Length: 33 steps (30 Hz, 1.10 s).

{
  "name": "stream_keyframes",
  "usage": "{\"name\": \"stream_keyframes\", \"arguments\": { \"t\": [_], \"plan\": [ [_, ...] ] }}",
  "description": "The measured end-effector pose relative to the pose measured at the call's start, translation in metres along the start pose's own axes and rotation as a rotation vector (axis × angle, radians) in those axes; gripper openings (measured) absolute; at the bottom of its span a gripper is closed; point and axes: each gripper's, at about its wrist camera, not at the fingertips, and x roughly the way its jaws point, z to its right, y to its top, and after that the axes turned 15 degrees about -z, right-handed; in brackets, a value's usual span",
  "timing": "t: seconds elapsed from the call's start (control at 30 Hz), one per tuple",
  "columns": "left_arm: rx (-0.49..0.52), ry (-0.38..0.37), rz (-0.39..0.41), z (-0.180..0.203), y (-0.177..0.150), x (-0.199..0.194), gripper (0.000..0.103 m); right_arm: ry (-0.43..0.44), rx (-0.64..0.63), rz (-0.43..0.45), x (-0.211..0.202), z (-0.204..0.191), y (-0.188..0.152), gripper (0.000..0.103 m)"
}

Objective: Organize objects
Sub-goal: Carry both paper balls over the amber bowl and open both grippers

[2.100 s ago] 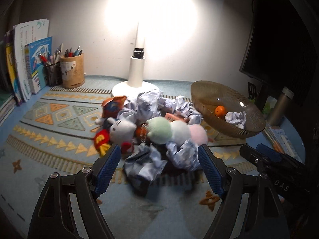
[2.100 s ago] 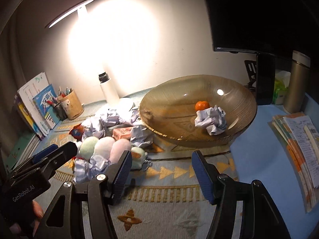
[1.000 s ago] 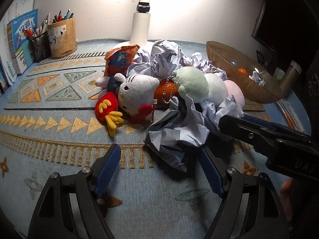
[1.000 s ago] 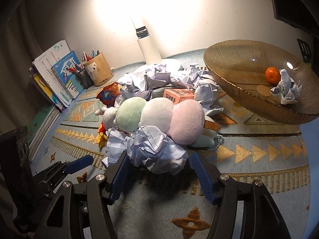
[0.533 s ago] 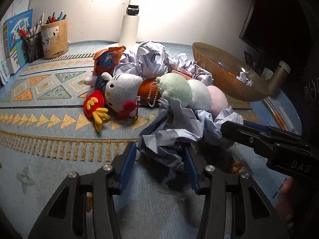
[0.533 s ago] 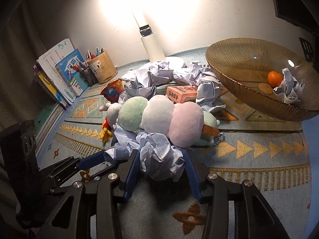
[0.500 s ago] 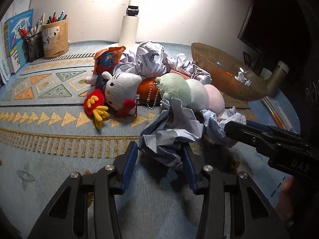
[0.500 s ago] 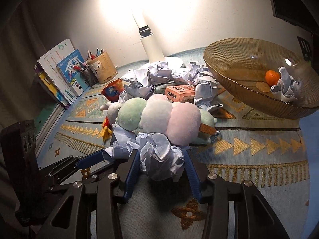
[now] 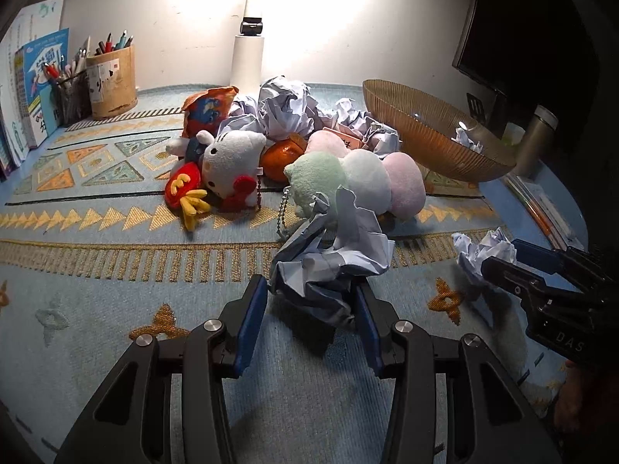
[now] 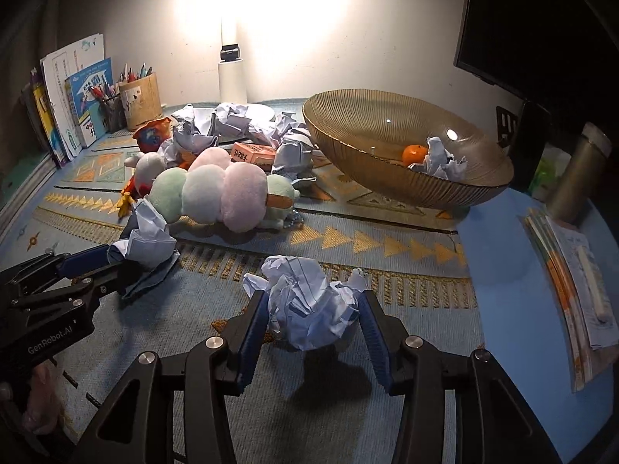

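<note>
My left gripper [image 9: 311, 305] is shut on a crumpled paper ball [image 9: 332, 259] and holds it above the rug, in front of the pile. My right gripper [image 10: 313, 321] is shut on another crumpled paper ball [image 10: 305, 305], also lifted clear of the pile. Each gripper shows in the other's view, the right one [image 9: 503, 263] and the left one [image 10: 100, 259]. The pile holds a three-ball plush [image 10: 216, 193], a white cat plush [image 9: 232, 162], an orange box [image 10: 251, 152] and more paper balls [image 9: 286, 110]. A ribbed amber bowl [image 10: 348, 123] holds a tangerine [image 10: 414, 153] and a paper ball [image 10: 443, 162].
A lamp post [image 9: 247, 58] stands at the back wall. A pen cup [image 9: 112, 81] and books [image 9: 35, 89] are at the back left. A metal flask [image 10: 576, 170], a monitor [image 10: 541, 31] and papers [image 10: 572, 270] are on the right.
Both grippers closed on their paper balls and pulled them back out of the pile; the right one's ball moved right, away from the plush.
</note>
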Motion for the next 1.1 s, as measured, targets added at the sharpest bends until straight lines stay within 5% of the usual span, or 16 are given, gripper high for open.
{"name": "stream_keyframes", "arguments": {
  "t": [0.13, 0.47, 0.7, 0.77, 0.83, 1.1],
  "plan": [
    [-0.001, -0.001, -0.003, 0.001, 0.0, 0.001, 0.042, 0.042, 0.001, 0.001, 0.002, 0.001, -0.003, 0.065],
    [0.013, -0.003, 0.003, 0.004, -0.002, 0.0, 0.042, 0.221, 0.046, -0.006, 0.002, 0.018, -0.006, 0.084],
    [0.002, -0.01, -0.009, 0.005, -0.003, 0.0, 0.042, 0.245, 0.02, -0.111, 0.023, 0.011, -0.008, 0.084],
    [0.007, -0.033, -0.007, 0.006, -0.006, -0.003, 0.042, 0.232, 0.018, -0.103, 0.022, 0.011, -0.014, 0.071],
    [0.006, -0.065, -0.008, 0.009, -0.011, -0.007, 0.042, 0.208, 0.003, -0.09, 0.017, 0.009, -0.015, 0.053],
    [0.051, -0.122, 0.106, 0.032, 0.001, -0.052, 0.042, 0.231, 0.077, 0.072, -0.039, 0.047, 0.009, 0.051]
  ]
}}
